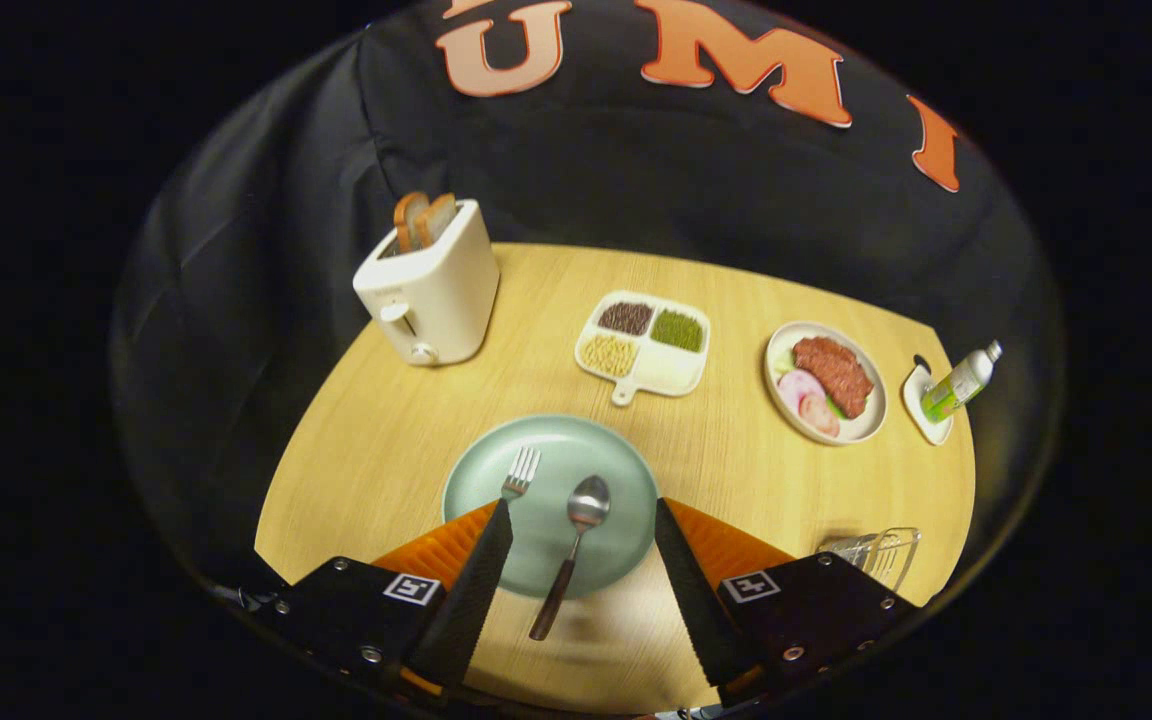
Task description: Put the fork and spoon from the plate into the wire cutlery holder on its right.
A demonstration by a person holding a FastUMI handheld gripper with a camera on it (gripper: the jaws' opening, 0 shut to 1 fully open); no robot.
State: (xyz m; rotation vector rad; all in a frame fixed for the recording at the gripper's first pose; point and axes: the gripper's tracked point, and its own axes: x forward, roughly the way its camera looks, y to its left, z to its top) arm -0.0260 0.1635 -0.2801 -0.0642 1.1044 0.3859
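A pale green plate (616, 470) lies on the round wooden table just ahead of my fingers. On it rest a fork (521, 473), its tines pointing away and its handle hidden behind my left finger, and a spoon (576, 530) with a dark brown handle that reaches over the plate's near rim. My gripper (584, 512) is open above the plate's near half, and the spoon lies between the two fingers without touching either. The wire cutlery holder (881, 553) stands to the right of the plate, partly hidden behind my right finger's mount.
A white toaster (433, 285) with two bread slices stands at the back left. A divided tray of grains (646, 343) sits beyond the plate. Farther right are a dish of meat and vegetables (825, 381) and a green bottle on a small white dish (949, 392).
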